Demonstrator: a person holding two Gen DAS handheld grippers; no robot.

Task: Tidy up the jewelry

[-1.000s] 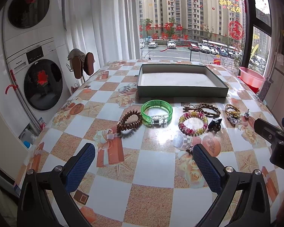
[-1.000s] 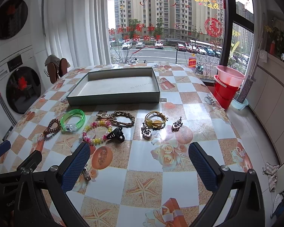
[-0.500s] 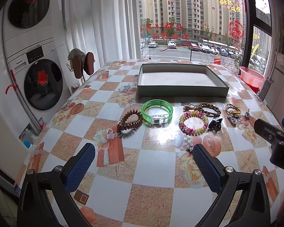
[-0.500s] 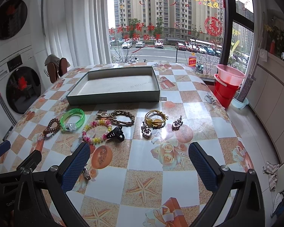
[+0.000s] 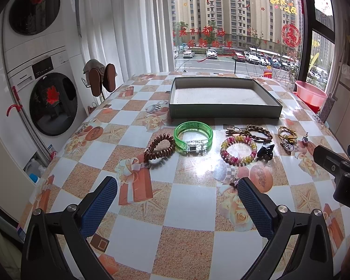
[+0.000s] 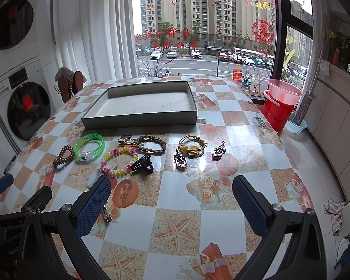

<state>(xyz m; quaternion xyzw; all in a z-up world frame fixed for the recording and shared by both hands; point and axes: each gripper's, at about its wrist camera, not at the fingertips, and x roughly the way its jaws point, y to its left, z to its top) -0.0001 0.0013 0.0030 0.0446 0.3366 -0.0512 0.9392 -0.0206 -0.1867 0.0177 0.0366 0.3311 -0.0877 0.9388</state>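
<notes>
Nothing shifted over the last second: same table (image 5: 189, 200), tray (image 6: 137, 119) bare, jewelry lined up in front of it, sorting not begun. Left gripper (image 5: 177, 192) spread wide, empty, short of the green bangle (image 5: 193, 137). Right gripper (image 6: 171, 192) equally wide, touching nothing, beaded bracelet (image 6: 119, 161) ahead.

One shallow green box (image 6: 140, 119) sits on the counter (image 6: 240, 137) at twelve o'clock. In front of it lie three bracelets: one clear green (image 6: 89, 145), one of pink and yellow beads (image 6: 119, 161), one of brown braid (image 6: 151, 144). There are two hair ties, a brown coil (image 6: 63, 156) at nine o'clock and a yellow one (image 6: 190, 145); one black claw clip (image 6: 142, 162); and two silver heart charms (image 6: 180, 161) (image 6: 218, 152) toward three o'clock.
</notes>
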